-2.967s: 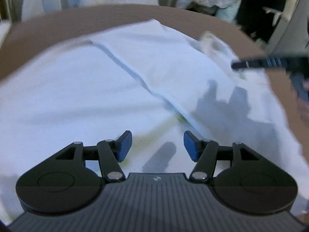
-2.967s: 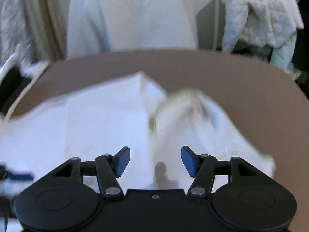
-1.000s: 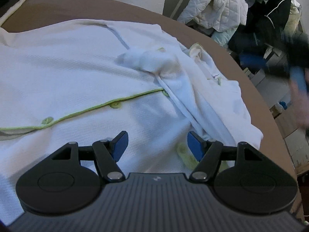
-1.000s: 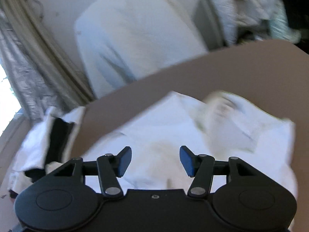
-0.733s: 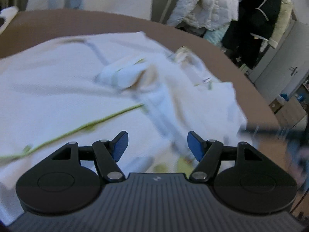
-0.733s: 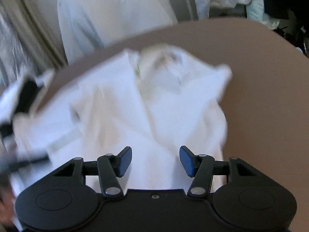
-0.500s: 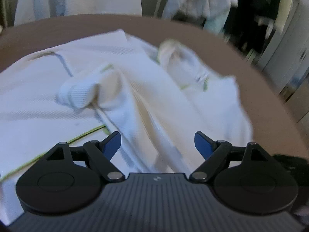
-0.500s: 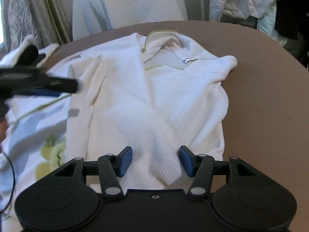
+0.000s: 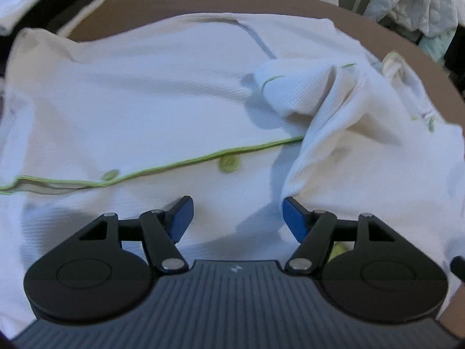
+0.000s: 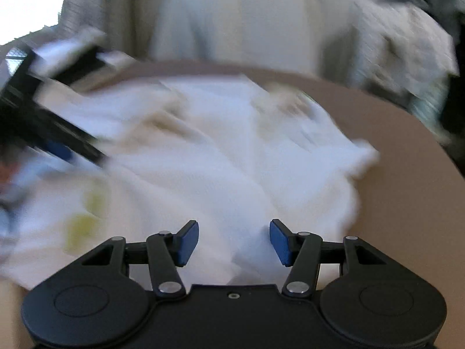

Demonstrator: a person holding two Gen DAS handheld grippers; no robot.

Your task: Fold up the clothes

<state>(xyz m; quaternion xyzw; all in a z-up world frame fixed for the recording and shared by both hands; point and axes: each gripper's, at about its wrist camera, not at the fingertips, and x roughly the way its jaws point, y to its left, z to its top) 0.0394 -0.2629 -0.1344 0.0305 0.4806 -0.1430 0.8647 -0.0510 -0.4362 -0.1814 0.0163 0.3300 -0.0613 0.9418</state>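
One white cardigan [image 9: 145, 107] with lime trim and two green buttons [image 9: 228, 165] lies spread across the brown table [image 9: 290, 3]; a sleeve cuff [image 9: 290, 93] bunches at 1 o'clock. Left gripper [image 9: 235, 215] and right gripper [image 10: 234, 240] hover, fingers apart, empty. A quilted jacket [image 9: 412, 0] hangs at 2 o'clock.

White cardigan [image 9: 151, 110] showing as fine-ribbed matt knit cloth, edged with green piping [image 9: 186, 161]. Brown table [image 9: 209, 3] appearing smooth, matt. Left gripper [image 9: 235, 218] being seen as matt black plastic, blue pads [image 9: 181, 218], shiny metal rivets [image 9: 171, 263].
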